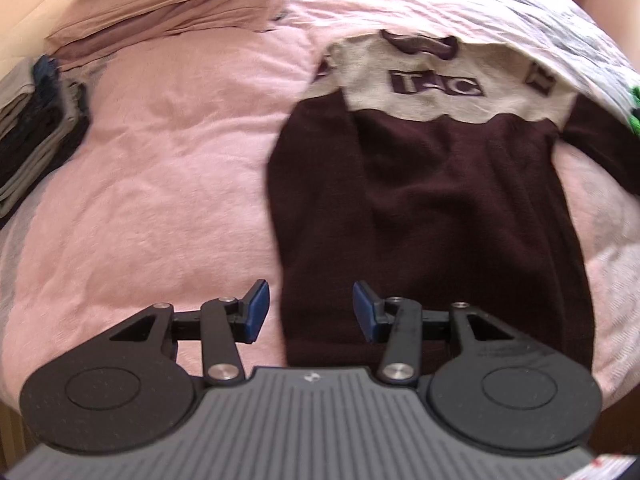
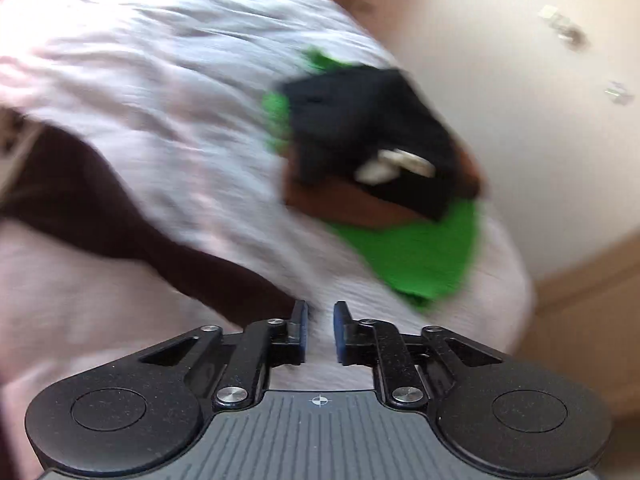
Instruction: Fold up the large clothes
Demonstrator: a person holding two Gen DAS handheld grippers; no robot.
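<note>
Left gripper (image 1: 311, 312) hangs over the bed with jaws apart, nothing between the 2 blue pads (image 1: 256, 310); it sits right above the lower left hem corner of the sweater (image 1: 432, 200). Sweater lies flat, face up on the pink bedspread (image 1: 160, 184), dark maroon body, grey chest panel with maroon letters, collar at the far end, left sleeve folded down along the body.

Right gripper (image 2: 320, 330) is over the bed's right side, jaws narrowly apart, holding nothing; view is blurred. The sweater's maroon right sleeve (image 2: 120, 216) stretches out just left of its tip, not touching as far as the blur allows.

Farther off: a loose pile of green, black and brown clothes (image 2: 380, 168) on the bed's right edge, a stack of folded dark and grey clothes (image 1: 36, 128) at the left edge, folded pink bedding (image 1: 168, 4) near the head. Pale floor (image 2: 540, 120) beyond the bed.
</note>
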